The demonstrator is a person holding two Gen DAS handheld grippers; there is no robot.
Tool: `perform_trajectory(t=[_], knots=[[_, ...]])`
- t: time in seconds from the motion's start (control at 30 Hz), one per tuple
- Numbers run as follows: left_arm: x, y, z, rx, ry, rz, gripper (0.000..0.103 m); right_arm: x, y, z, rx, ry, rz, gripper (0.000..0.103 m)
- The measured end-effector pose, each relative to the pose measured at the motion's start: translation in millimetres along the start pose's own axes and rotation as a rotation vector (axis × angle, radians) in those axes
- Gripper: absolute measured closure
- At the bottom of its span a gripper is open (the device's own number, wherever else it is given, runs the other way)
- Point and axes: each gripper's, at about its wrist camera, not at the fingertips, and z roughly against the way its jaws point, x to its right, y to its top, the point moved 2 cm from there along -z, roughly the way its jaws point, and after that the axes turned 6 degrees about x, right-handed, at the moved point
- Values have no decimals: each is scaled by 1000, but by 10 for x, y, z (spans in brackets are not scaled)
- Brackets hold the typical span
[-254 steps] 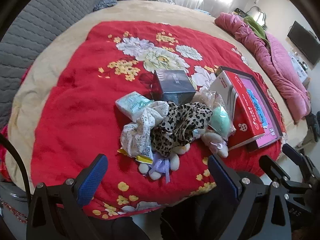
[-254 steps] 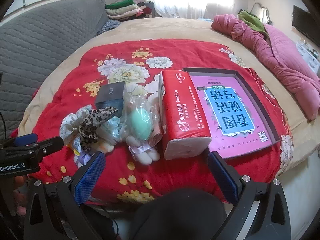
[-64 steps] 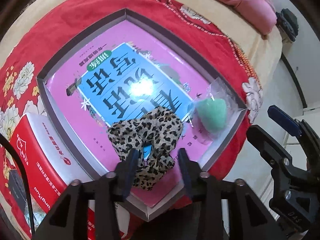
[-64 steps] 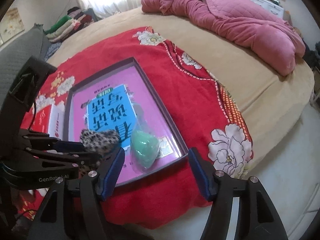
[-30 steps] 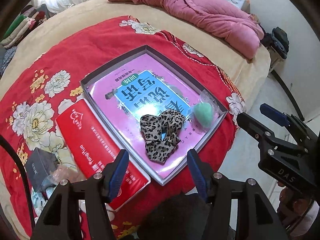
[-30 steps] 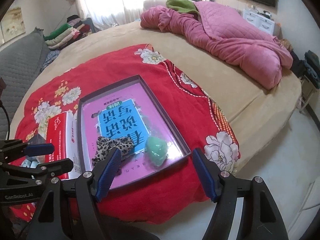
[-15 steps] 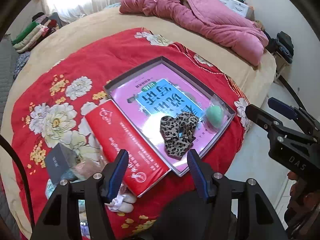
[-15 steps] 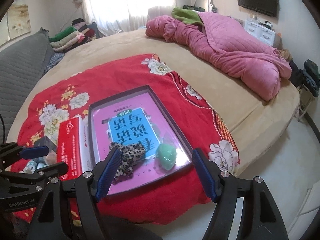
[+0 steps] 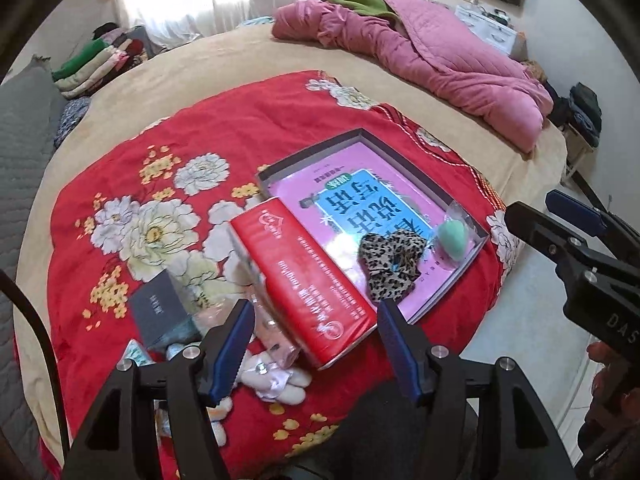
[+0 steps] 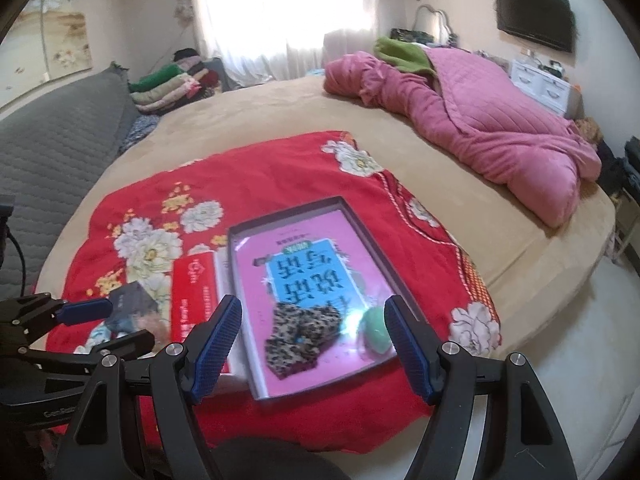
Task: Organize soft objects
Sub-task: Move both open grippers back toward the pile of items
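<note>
Two soft items are already in the shallow box (image 9: pixel 362 133) at centre right of the left wrist view: the leopard-print scrunchie (image 9: pixel 390 258) and the bagged green sponge (image 9: pixel 452 236), side by side near its lower corner. Left to sort, by my reading: a white plush toy (image 9: pixel 272 376) and small packets at lower left, beside the red tissue pack (image 9: pixel 304 280) on the red floral blanket (image 9: pixel 200 136).

Left gripper (image 9: pixel 312 344): fingers parted moderately, having just widened a little, nothing between them. Right gripper (image 10: pixel 314 344): fingers wide apart, empty, above the box.
</note>
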Motion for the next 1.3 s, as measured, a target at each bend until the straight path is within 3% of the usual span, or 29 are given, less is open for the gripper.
perform_trajectory(t=[0.6, 1.3], knots=[[-684, -333, 347, 36, 24, 141, 38, -800, 26, 182, 9, 68, 156, 28], [-1779, -836, 813, 56, 133, 334, 38, -1503, -65, 209, -2, 180, 256, 28]])
